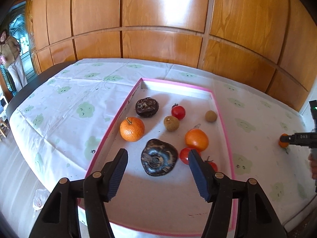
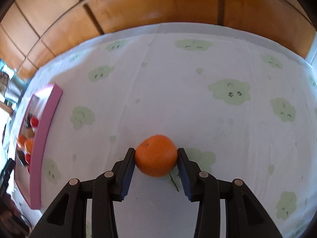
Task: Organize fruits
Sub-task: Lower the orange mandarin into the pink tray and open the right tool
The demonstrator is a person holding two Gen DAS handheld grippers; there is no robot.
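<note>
A shallow white box with a pink rim point(image 1: 224, 123) lies on the table and holds mixed fruit. In it are two oranges point(image 1: 132, 129) point(image 1: 196, 139), two dark wrinkled fruits point(image 1: 147, 107) point(image 1: 159, 159), red tomatoes point(image 1: 178, 112) and two small brown round fruits point(image 1: 171, 123). My left gripper point(image 1: 157, 151) hovers open over the nearer dark fruit, touching nothing. Out on the cloth to the right of the box, my right gripper point(image 2: 156, 152) is shut on a third orange point(image 2: 156, 158), one pad on each side. In the left wrist view, that gripper point(image 1: 285, 138) shows at the far right.
The table wears a white cloth with green cloud prints point(image 2: 229, 93). Wooden wall panels point(image 1: 158, 29) stand close behind it. The box's pink side point(image 2: 42, 138) lies left of my right gripper. A person point(image 1: 10, 55) stands far left, beyond the table.
</note>
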